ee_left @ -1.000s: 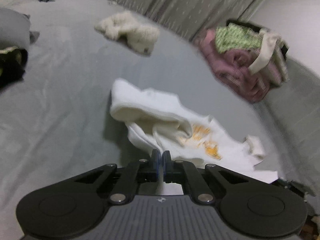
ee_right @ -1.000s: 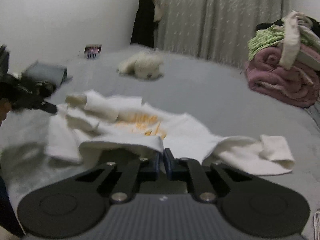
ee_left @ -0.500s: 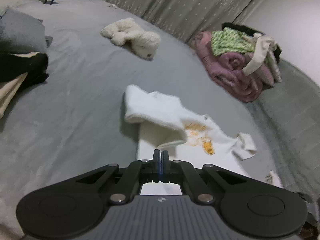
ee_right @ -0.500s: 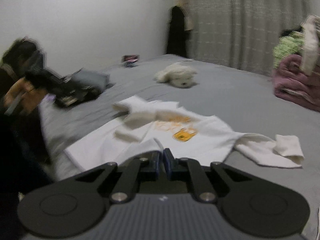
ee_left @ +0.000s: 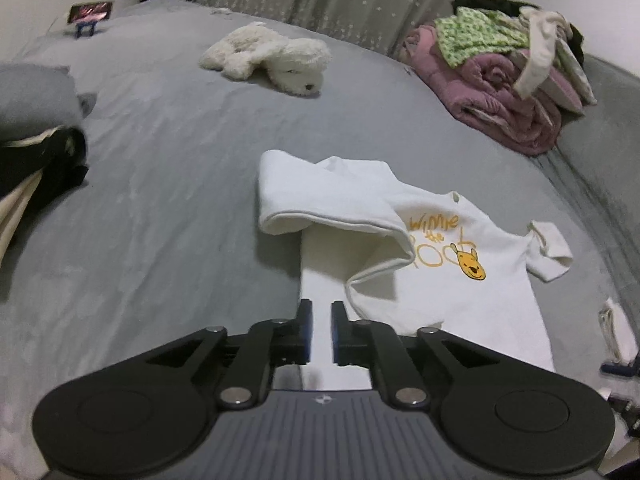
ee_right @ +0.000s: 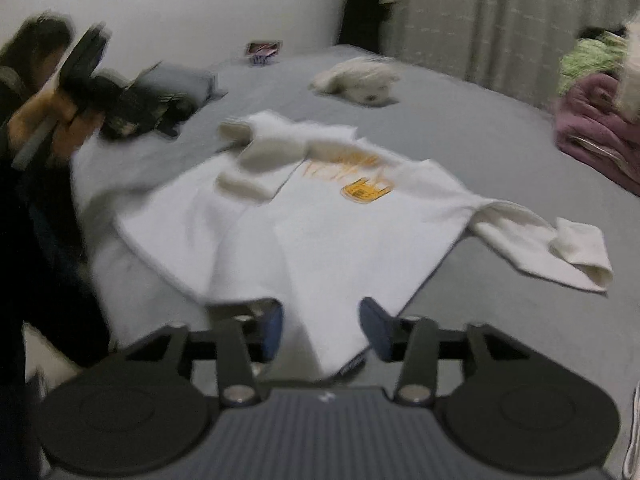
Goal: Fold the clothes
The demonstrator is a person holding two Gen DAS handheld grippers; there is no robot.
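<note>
- L gripper (ee_left: 319, 330): fingers slightly apart, nothing clamped, white fabric showing in the gap, at hem edge of white T-shirt (ee_left: 432, 280).
- R gripper (ee_right: 320, 328): fingers wide apart, hem of the shirt (ee_right: 320, 232) lying between them, not pinched.
- Shirt spread on grey bed (ee_left: 160, 200), yellow print up, one sleeve folded over the chest, other sleeve out to the side.
- White plush toy (ee_left: 272, 60) further back, well apart from shirt.
- Pile of pink & green laundry (ee_left: 504, 72) at far right.
- R view blurred; L hand (ee_right: 48, 120) w/ its gripper seen at left.
</note>
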